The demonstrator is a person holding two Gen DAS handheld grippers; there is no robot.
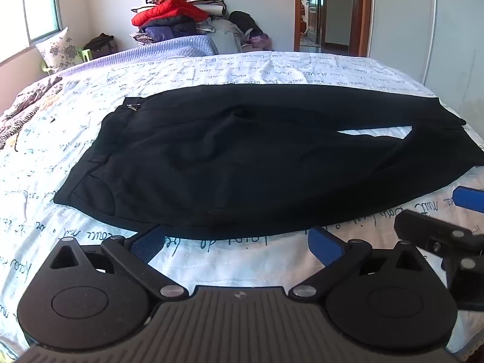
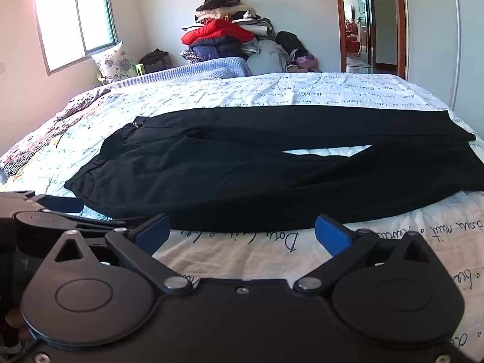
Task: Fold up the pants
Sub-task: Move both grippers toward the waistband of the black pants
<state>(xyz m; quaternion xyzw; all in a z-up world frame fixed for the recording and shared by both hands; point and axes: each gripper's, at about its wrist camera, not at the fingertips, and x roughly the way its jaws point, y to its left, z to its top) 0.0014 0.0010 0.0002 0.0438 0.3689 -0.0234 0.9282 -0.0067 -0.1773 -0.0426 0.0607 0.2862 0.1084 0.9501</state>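
Black pants (image 1: 242,157) lie flat across the bed, waistband to the left and the two legs running right with a narrow gap between them. My left gripper (image 1: 239,245) hovers just short of the pants' near edge, jaws wide open, nothing between the blue pads. In the right wrist view the same pants (image 2: 272,175) stretch across the frame. My right gripper (image 2: 242,233) stands open at the near hem edge, empty. The right gripper (image 1: 447,220) shows at the right edge of the left wrist view; the left gripper (image 2: 57,208) shows at the left of the right wrist view.
The bed has a white sheet with script print (image 1: 236,69). A tall pile of clothes with a red jacket (image 1: 172,12) stands beyond the far edge. A floral pillow (image 1: 57,50) leans under the window at left. A doorway (image 1: 320,9) opens at the back right.
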